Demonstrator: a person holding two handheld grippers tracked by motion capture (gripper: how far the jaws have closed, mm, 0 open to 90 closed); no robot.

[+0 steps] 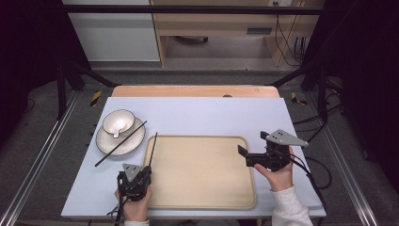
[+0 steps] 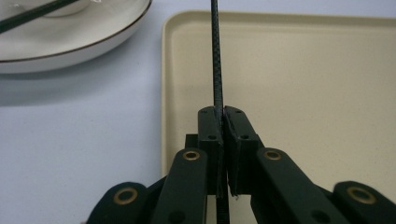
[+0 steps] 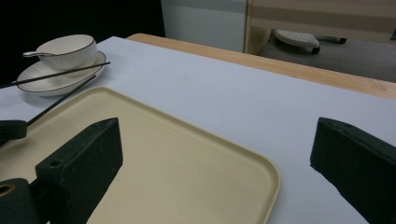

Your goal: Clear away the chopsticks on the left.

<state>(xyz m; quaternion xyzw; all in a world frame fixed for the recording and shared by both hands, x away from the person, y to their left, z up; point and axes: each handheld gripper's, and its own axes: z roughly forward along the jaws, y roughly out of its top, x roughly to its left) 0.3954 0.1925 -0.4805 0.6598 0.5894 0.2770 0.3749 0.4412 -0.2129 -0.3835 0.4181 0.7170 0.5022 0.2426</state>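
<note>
My left gripper (image 1: 148,168) sits at the near left corner of the beige tray (image 1: 197,169) and is shut on the near end of a black chopstick (image 1: 153,148). In the left gripper view the chopstick (image 2: 215,56) runs straight ahead from the closed jaws (image 2: 223,112), along the tray's left rim (image 2: 166,84). A second black chopstick (image 1: 120,143) lies slanted across the white plate (image 1: 106,141). My right gripper (image 1: 253,143) hovers at the tray's right edge, open with nothing between its jaws (image 3: 217,140).
On the plate stands a white bowl (image 1: 117,121) with a white spoon (image 1: 118,128) in it, left of the tray on the pale blue tabletop (image 1: 207,115). Metal frame legs and cables stand beyond the table's far corners.
</note>
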